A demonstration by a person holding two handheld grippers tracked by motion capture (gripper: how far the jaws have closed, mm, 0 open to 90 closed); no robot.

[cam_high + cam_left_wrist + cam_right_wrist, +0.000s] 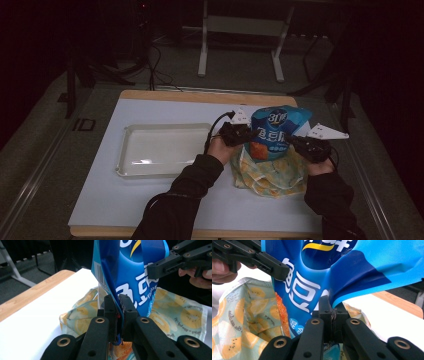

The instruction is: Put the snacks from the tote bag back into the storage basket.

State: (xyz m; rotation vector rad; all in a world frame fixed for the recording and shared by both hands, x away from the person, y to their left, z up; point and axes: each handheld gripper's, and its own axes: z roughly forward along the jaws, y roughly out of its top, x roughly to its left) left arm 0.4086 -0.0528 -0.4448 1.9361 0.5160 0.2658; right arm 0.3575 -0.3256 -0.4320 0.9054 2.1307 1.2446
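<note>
A blue snack bag (276, 131) with white lettering stands upright on a lemon-print cloth bag (270, 172) at the table's right. My left gripper (245, 136) is shut on the snack bag's left edge; in the left gripper view its jaws (118, 298) pinch the blue film (130, 277). My right gripper (296, 142) is shut on the bag's right edge, and the right gripper view has the film (317, 287) clamped between its jaws (333, 307). The cloth bag (175, 312) (244, 315) lies spread beneath.
A white rectangular tray (131, 150) lies on the white table mat (110, 200) to the left of my hands. The wooden table edge (200, 96) runs along the back. A metal stand's legs (202, 55) rise on the dark floor beyond.
</note>
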